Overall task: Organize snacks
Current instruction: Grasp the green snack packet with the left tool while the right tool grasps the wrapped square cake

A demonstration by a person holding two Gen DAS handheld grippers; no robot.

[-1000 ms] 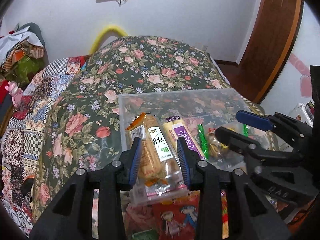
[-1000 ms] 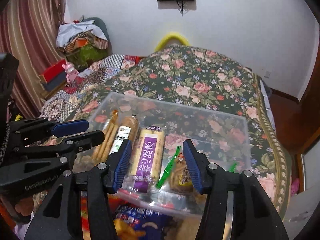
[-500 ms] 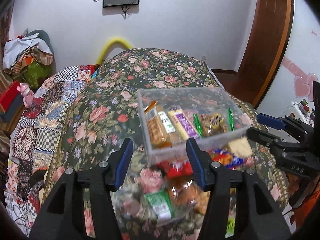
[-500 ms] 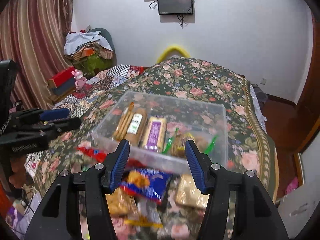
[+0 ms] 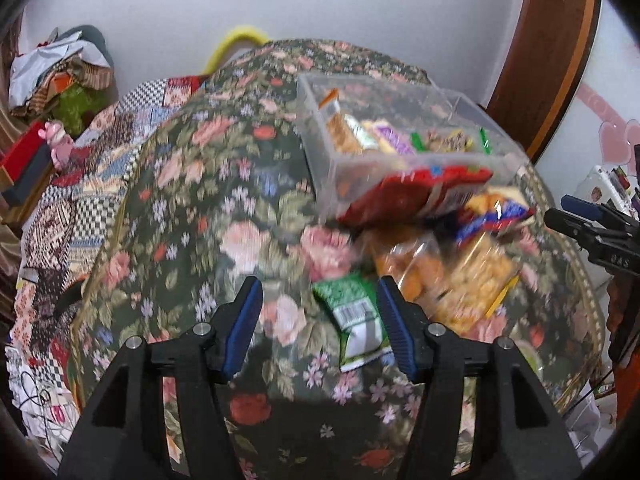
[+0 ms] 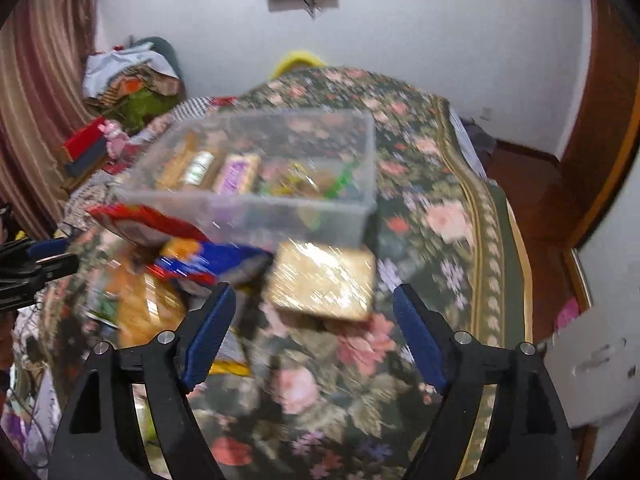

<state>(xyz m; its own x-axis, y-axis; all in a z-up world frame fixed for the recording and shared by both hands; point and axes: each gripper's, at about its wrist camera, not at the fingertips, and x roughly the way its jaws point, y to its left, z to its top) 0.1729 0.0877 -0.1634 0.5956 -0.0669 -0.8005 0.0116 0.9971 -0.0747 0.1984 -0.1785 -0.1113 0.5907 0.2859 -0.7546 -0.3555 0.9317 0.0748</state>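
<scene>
Your left wrist view alone shows the green packet [image 5: 358, 314] lying beside your left gripper [image 5: 320, 316], fingers spread wide, holding nothing. The clear bin [image 5: 400, 136] sits farther off than half a second ago. Your right wrist view alone shows the gold packet [image 6: 322, 280] on the floral cover [image 6: 440, 216], just ahead of your right gripper [image 6: 314, 332], likewise spread and empty.

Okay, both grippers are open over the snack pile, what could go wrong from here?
1. The red bag leans against the clear bin; pulling it may shift the bin.
2. The loose snacks overlap, so the left gripper by the green packet might drag neighbours.
3. Both views are blurred, so the right gripper may miss the gold packet.
</scene>
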